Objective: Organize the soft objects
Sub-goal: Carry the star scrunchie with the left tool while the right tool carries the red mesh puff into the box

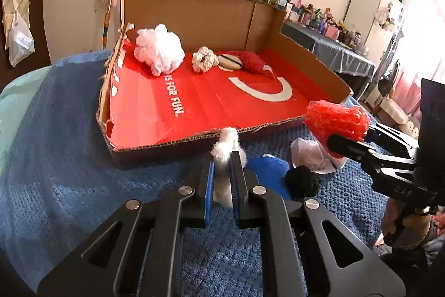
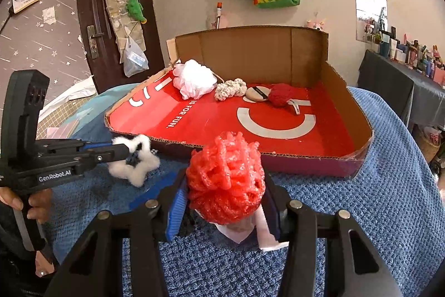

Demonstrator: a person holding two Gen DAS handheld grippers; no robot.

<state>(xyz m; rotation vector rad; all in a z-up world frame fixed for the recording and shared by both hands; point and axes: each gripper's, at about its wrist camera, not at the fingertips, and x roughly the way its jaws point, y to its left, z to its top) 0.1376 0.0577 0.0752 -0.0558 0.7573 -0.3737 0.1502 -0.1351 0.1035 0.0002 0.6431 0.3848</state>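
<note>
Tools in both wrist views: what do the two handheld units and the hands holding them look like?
Both are matte black plastic with angular cut-out linkage arms and silver round pivot bolts. The left tool has blue ribbed pads, white "GenRobot.AI" lettering on its side and a tall black block at its rear; a bare hand grips its handle. The right tool has embossed lettering too small to read, and no cables show.
</note>
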